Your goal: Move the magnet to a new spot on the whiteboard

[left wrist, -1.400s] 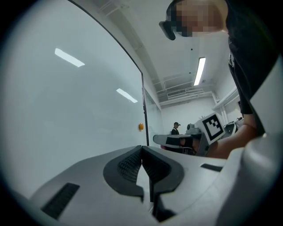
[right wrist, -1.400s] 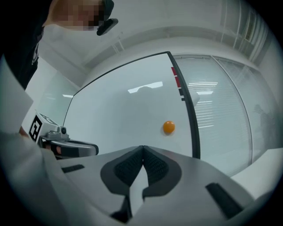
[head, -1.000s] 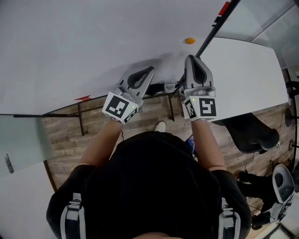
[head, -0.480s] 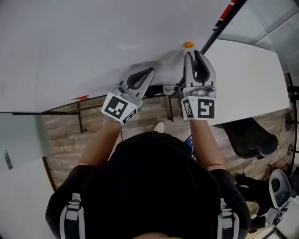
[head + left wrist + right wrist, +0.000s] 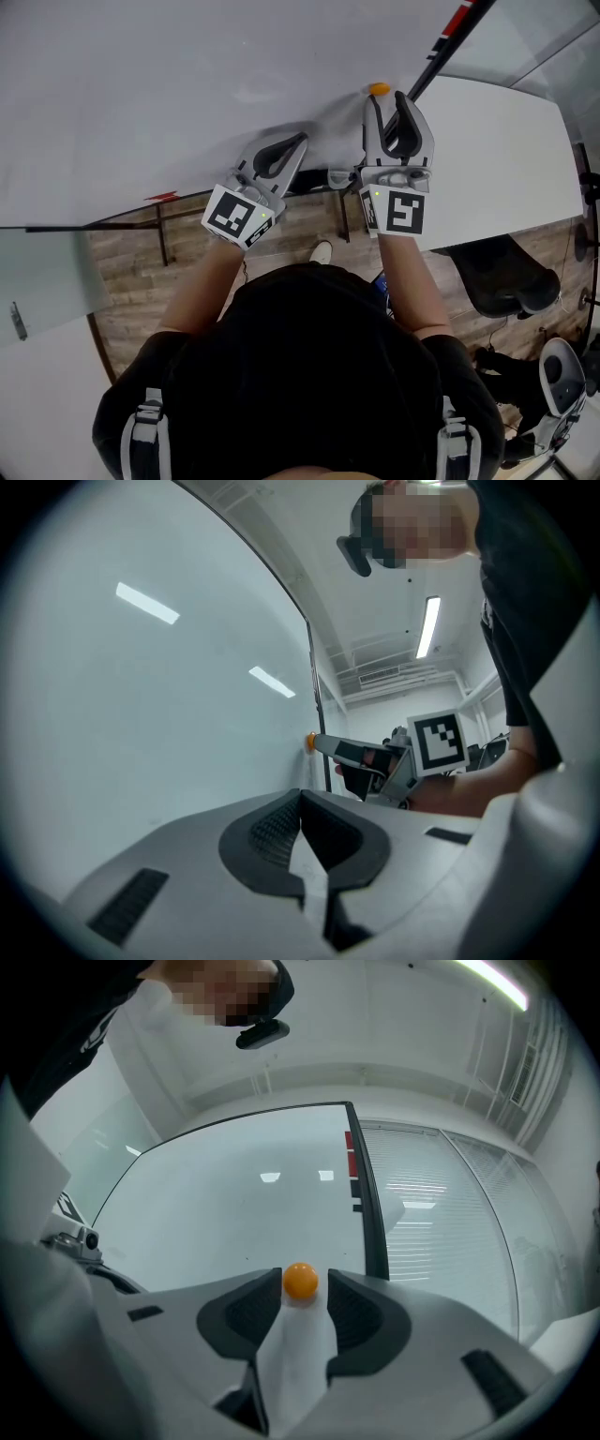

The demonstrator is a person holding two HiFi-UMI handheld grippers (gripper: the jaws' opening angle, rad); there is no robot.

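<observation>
A small orange magnet (image 5: 379, 89) (image 5: 300, 1281) sticks to the whiteboard (image 5: 187, 84) (image 5: 234, 1213), close to its black right edge (image 5: 431, 56). My right gripper (image 5: 388, 101) (image 5: 304, 1290) points at the board. Its jaws have just been opening and now stand open, with the magnet between the fingertips and a thin gap on each side. My left gripper (image 5: 300, 141) (image 5: 300, 795) is shut on nothing, its tips held near the board lower left of the right one. In the left gripper view, the right gripper (image 5: 366, 757) reaches the magnet (image 5: 309, 742).
Right of the board's black edge (image 5: 366, 1194) stands a pale wall panel with blinds (image 5: 450, 1232). Below the board lie a wood floor (image 5: 131, 272), a dark stand frame (image 5: 159, 230) and a black chair (image 5: 506, 272).
The right gripper has moved up the board to the magnet, and its jaws have gone from shut to open around it. The left gripper has stayed put.
</observation>
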